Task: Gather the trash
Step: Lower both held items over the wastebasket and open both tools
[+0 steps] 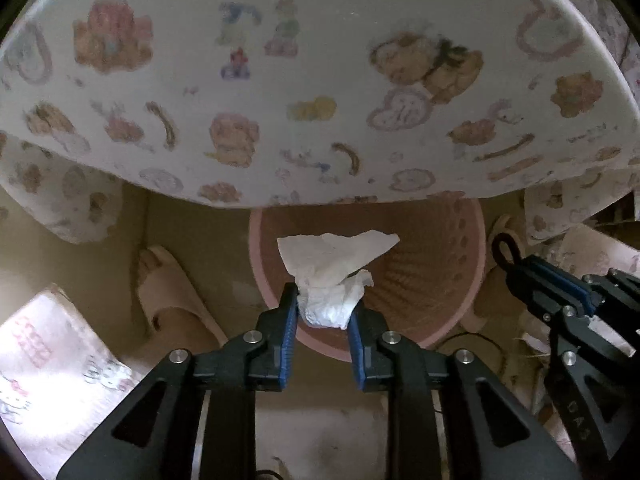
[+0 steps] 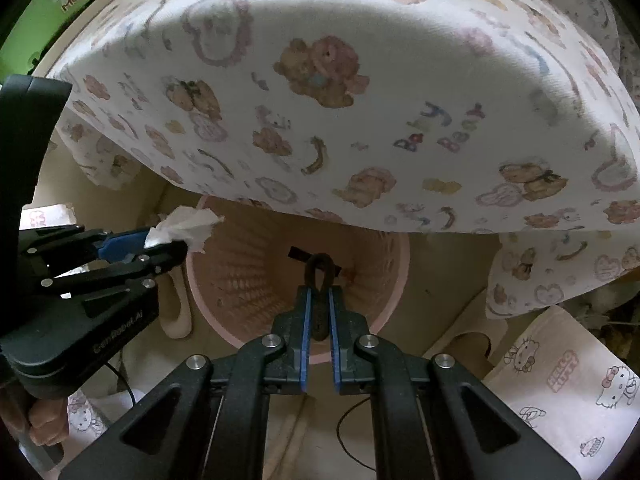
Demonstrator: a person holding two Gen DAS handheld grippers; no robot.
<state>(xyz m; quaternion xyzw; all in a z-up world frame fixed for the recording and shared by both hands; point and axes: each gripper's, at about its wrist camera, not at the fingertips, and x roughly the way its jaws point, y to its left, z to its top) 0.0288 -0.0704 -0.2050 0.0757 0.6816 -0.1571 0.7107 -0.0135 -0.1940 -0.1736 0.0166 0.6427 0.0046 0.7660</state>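
Tissue point(image 1: 332, 276) (white, crumpled) clamped in left gripper point(image 1: 325, 300); right gripper point(image 2: 319, 300) pinches dark loop point(image 2: 320, 272).

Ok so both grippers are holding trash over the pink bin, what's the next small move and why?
Probably open the left gripper and let the crumpled tissue fall. It already hangs above the open mouth of the pink wastebasket, so it should land inside. The right gripper, shut on a small dark loop-shaped piece, also sits over the basket and could release right after.
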